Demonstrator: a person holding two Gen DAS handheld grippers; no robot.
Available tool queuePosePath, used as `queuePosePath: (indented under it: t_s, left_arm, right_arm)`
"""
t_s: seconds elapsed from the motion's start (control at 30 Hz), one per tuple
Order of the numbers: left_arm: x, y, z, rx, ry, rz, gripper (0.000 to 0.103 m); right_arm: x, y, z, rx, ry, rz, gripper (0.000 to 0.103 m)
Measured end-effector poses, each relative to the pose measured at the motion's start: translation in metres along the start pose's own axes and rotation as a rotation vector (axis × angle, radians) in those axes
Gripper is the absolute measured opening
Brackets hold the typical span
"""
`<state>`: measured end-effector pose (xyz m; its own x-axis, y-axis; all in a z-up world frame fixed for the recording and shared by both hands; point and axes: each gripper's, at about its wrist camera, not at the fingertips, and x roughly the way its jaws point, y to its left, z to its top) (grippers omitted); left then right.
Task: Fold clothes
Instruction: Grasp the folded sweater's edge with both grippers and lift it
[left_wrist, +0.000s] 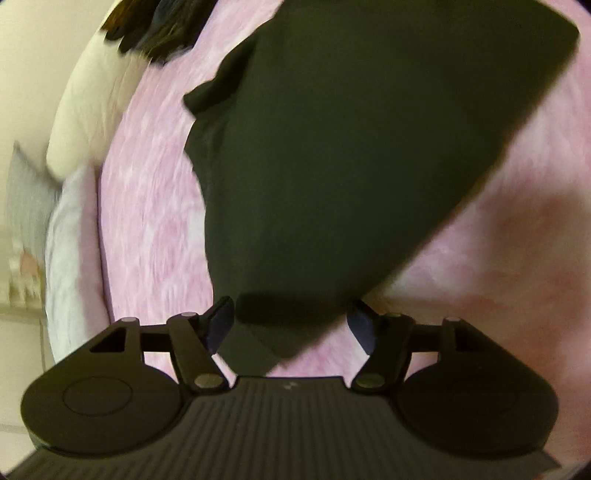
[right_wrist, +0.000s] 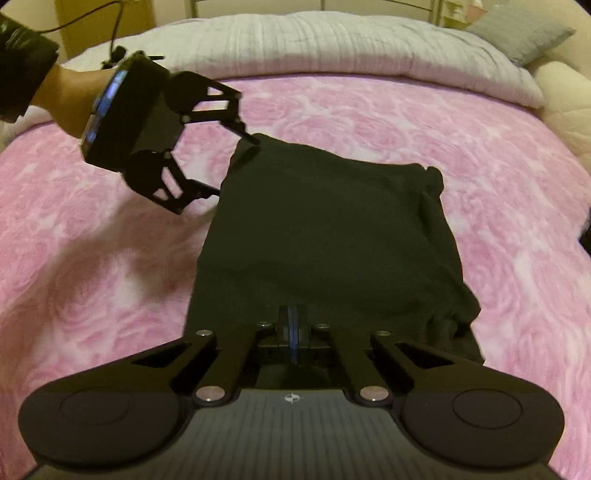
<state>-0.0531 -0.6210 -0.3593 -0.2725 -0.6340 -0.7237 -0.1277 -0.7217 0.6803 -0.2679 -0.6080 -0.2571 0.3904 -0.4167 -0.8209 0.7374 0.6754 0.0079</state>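
Left wrist view: the left gripper hovers low over a black garment lying on a pink rose-patterned blanket. Its jaws stand wide apart, with a corner of the dark cloth between them but not pinched. The garment spreads away from the camera as a broad, roughly folded panel with a rumpled flap along its left edge. White bedding lies beyond the blanket.

Right wrist view: the right gripper has its jaws pressed together at the garment's near edge, apparently clamped on the cloth, which rises a little towards it. Across the garment, the left gripper appears from outside, spread open at the far left corner. The cloth is matte black, soft and already doubled into a rough rectangle, bunched along its right side.

To do this fold well, the left jaws probably need to close on their corner first, then both corners should travel together, level and taut, so the edges line up.
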Motion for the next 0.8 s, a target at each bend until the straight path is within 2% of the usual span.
queuePosePath:
  t_s: [0.1, 0.13, 0.17, 0.23, 0.37, 0.5, 0.53, 0.57, 0.6, 0.7, 0.8]
  left_arm:
    - [0.012, -0.002, 0.0, 0.028, -0.036, 0.012, 0.063]
    - [0.015, 0.0, 0.0, 0.014, -0.041, 0.001, 0.053]
    - [0.017, 0.001, 0.001, -0.001, -0.045, -0.013, 0.048]
    - [0.017, 0.001, 0.002, -0.011, -0.05, -0.033, 0.027]
    - [0.008, 0.019, 0.002, -0.141, -0.034, -0.073, 0.019]
    - [-0.003, 0.035, 0.006, -0.203, -0.028, -0.104, 0.017]
    - [-0.006, 0.037, 0.008, -0.201, -0.026, -0.104, 0.017]
    - [-0.01, 0.037, 0.009, -0.204, -0.024, -0.109, 0.017]
    - [-0.014, 0.038, 0.011, -0.208, -0.022, -0.114, 0.016]
    - [-0.035, 0.036, 0.019, -0.232, -0.013, -0.126, 0.015]
    - [-0.073, 0.032, 0.032, -0.298, -0.01, -0.148, 0.014]
  right_arm:
    - [0.0, 0.03, -0.004, -0.063, 0.007, -0.024, 0.0]
    - [0.001, 0.043, -0.006, -0.1, 0.009, -0.038, 0.025]
    - [0.003, 0.055, -0.008, -0.136, 0.013, -0.049, 0.055]
    - [0.013, 0.077, -0.013, -0.205, 0.019, -0.064, 0.08]
    - [0.042, 0.115, -0.023, -0.357, 0.049, -0.096, 0.081]
    - [0.062, 0.12, -0.03, -0.494, 0.072, -0.242, 0.071]
    - [0.062, 0.115, -0.031, -0.509, 0.082, -0.265, 0.051]
    - [0.061, 0.11, -0.031, -0.523, 0.092, -0.287, 0.019]
    - [0.058, 0.104, -0.031, -0.53, 0.098, -0.295, 0.01]
    - [0.032, 0.078, -0.027, -0.512, 0.091, -0.24, 0.009]
    - [-0.014, 0.055, -0.023, -0.527, 0.065, -0.216, 0.009]
